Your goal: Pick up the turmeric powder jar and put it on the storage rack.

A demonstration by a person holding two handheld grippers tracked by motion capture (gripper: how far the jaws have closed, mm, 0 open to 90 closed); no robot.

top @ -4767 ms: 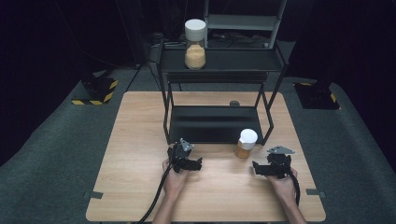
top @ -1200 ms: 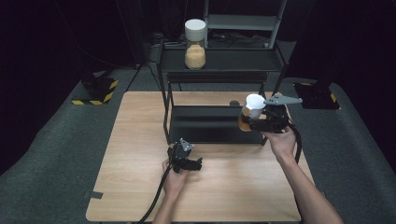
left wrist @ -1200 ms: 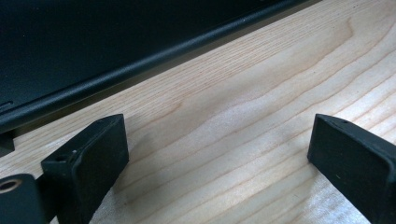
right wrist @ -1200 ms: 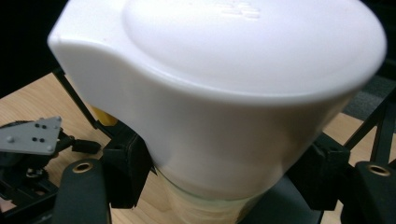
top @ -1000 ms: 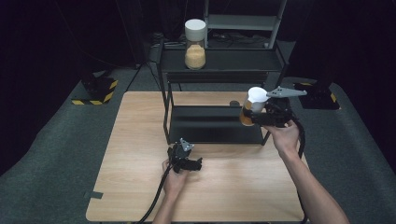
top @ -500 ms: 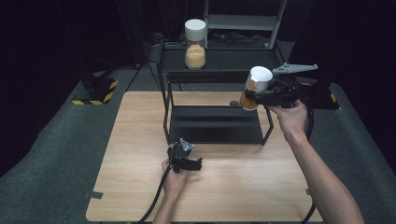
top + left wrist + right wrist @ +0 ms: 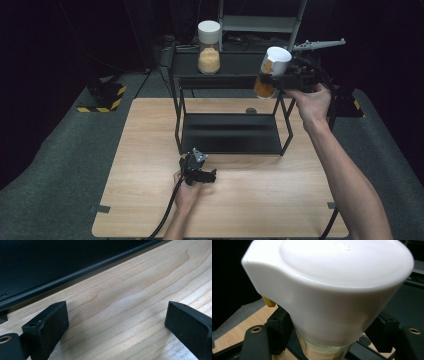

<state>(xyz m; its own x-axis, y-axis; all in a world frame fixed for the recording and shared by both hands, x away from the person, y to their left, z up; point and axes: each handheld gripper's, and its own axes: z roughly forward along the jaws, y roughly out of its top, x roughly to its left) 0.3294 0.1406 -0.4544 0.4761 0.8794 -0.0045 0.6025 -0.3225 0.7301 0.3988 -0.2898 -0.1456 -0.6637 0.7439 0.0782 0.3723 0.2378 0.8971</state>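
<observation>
right gripper [image 7: 272, 80]: jaws clamped on jar [image 7: 270, 71], beside rack [image 7: 225, 82] edge | left gripper [image 7: 209, 176]: jaws apart, table [image 7: 150, 150]

1. No text, label, brand or number can be read anywhere in the pictures.
2. The jar's white lid [image 7: 342, 272] carries a few small raised marks near its top edge, too faint to read.
3. The one sign-like marking is yellow-and-black hazard striping on the dark block [image 7: 102, 97] lying on the floor to the left of the table; it bears no words.
</observation>
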